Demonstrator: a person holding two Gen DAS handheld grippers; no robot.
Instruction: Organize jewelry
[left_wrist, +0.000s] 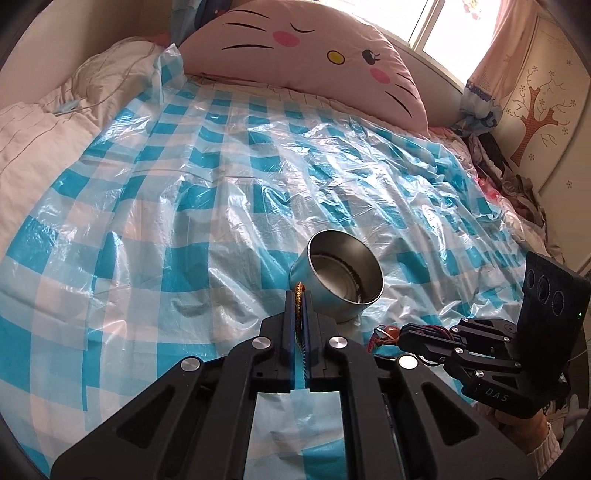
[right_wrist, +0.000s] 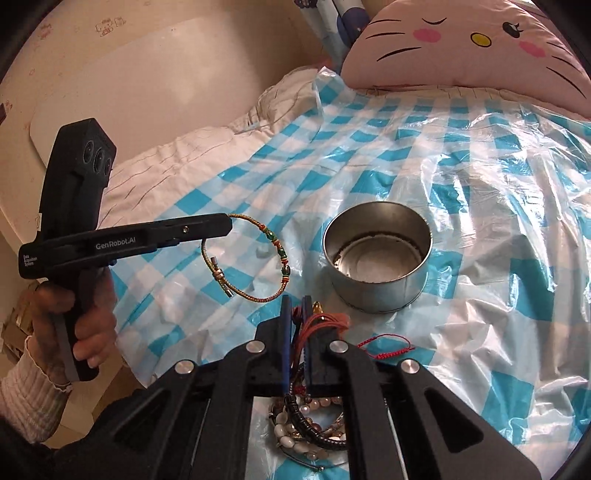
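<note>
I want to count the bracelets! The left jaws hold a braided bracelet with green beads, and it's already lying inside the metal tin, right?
Not quite. The left gripper does hold the braided bracelet with green beads, but the right wrist view shows it hanging in the air beside the metal tin, not inside it.
</note>
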